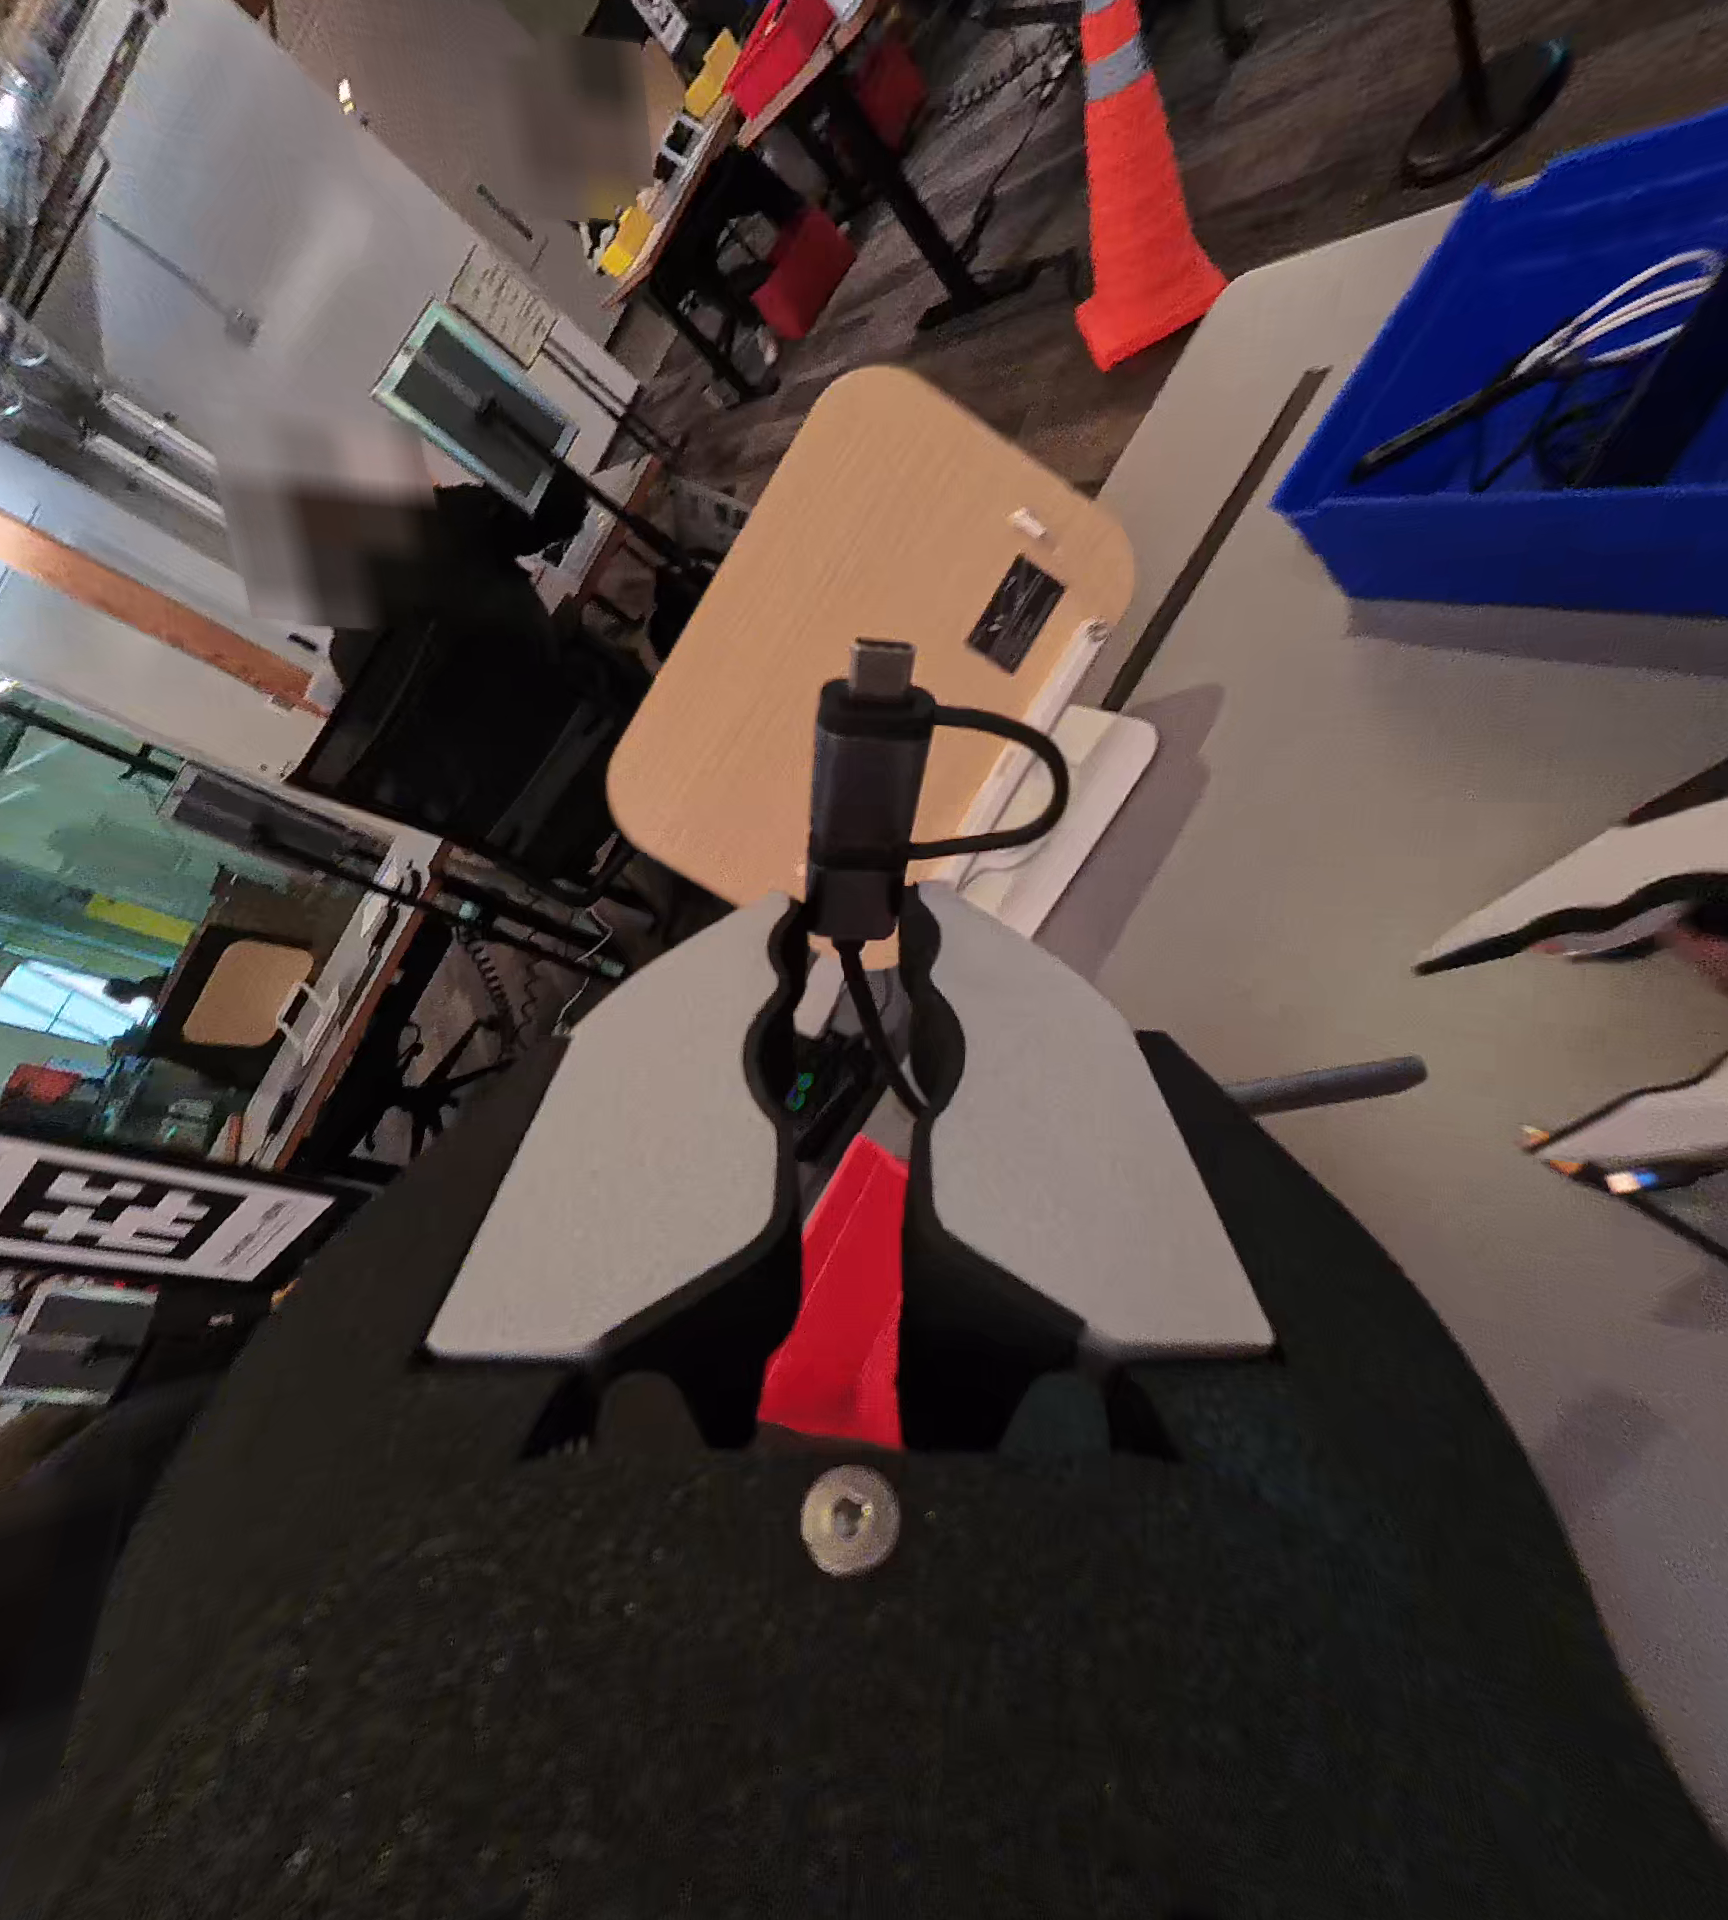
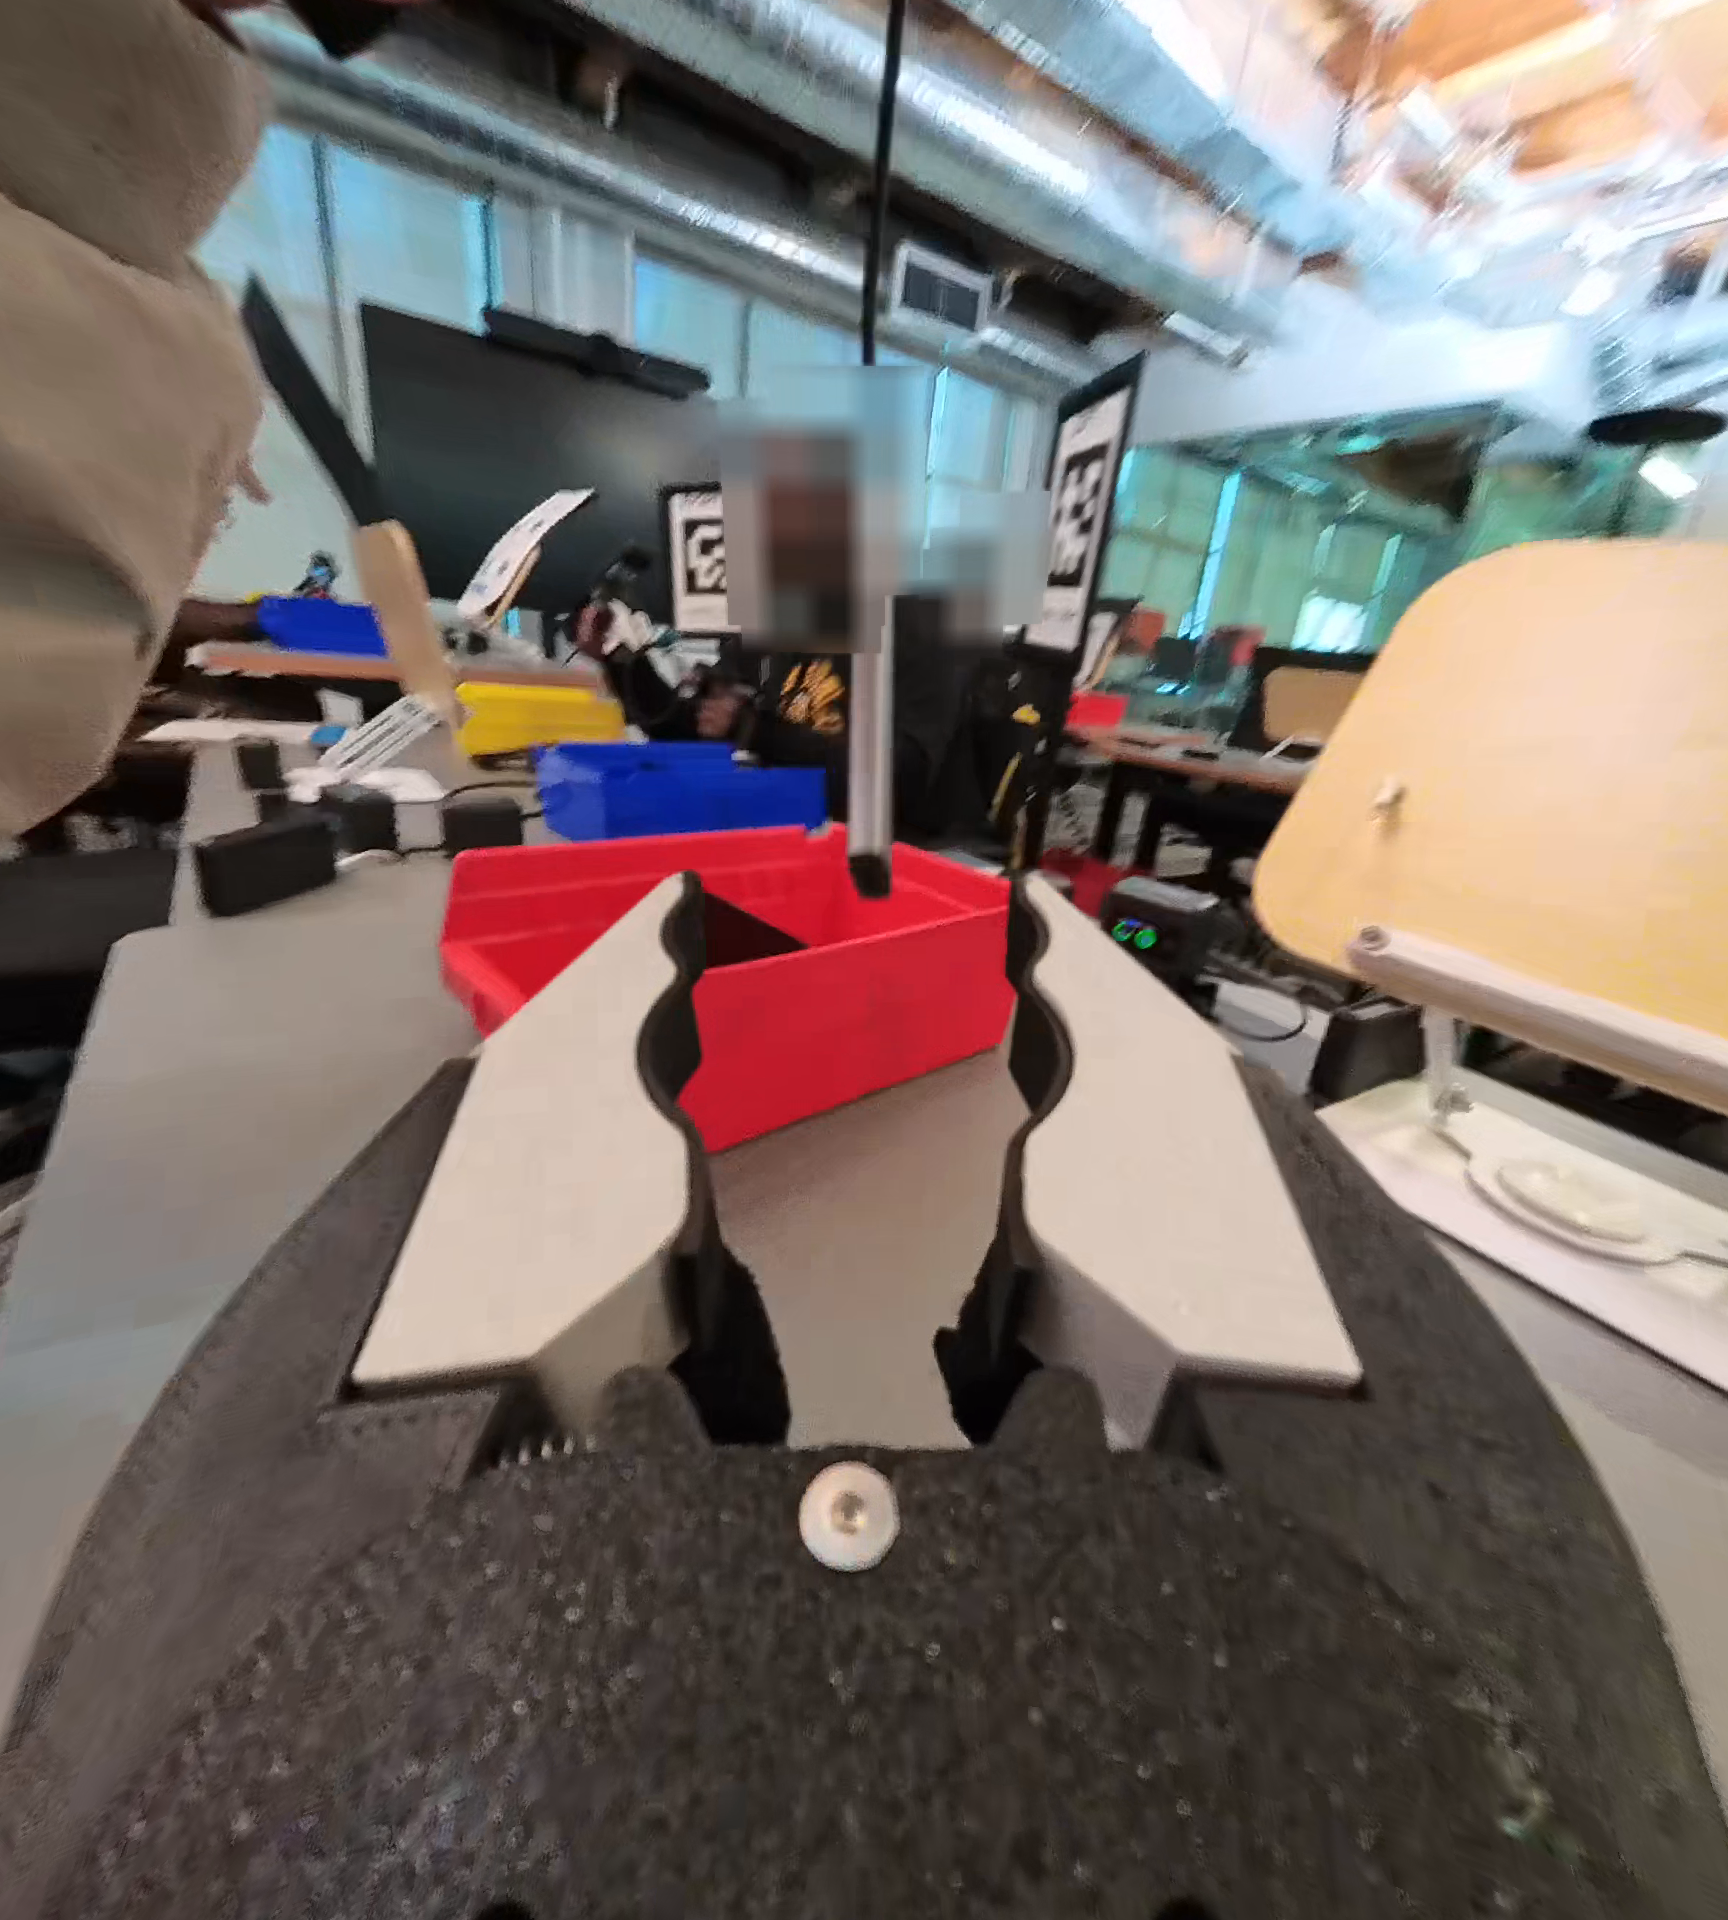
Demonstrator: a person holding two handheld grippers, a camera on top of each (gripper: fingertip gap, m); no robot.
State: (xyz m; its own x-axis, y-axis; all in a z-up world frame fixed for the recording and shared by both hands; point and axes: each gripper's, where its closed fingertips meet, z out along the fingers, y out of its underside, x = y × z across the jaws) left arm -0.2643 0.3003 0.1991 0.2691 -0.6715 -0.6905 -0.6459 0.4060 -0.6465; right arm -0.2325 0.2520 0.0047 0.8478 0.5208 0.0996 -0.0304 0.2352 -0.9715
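The cable adapter [image 1: 865, 800] has its lower end hidden between the left gripper [image 1: 858, 914] fingertips, and its cord vanishes behind them. Right of the adapter, the blue bin [image 1: 1566, 416] and the right gripper [image 1: 1670, 997] are cut off by the frame edge. Mosaic patches blur the room to the adapter's left.

The red bin [image 2: 839, 997] is partly hidden behind the right gripper [image 2: 855, 894] fingers.

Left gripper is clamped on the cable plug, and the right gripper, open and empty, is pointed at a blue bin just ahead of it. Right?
Not quite. In the right wrist view, the bin just ahead of the open, empty right gripper is the red bin, not blue; a blue bin sits farther back. The left gripper is indeed clamped on the cable plug.
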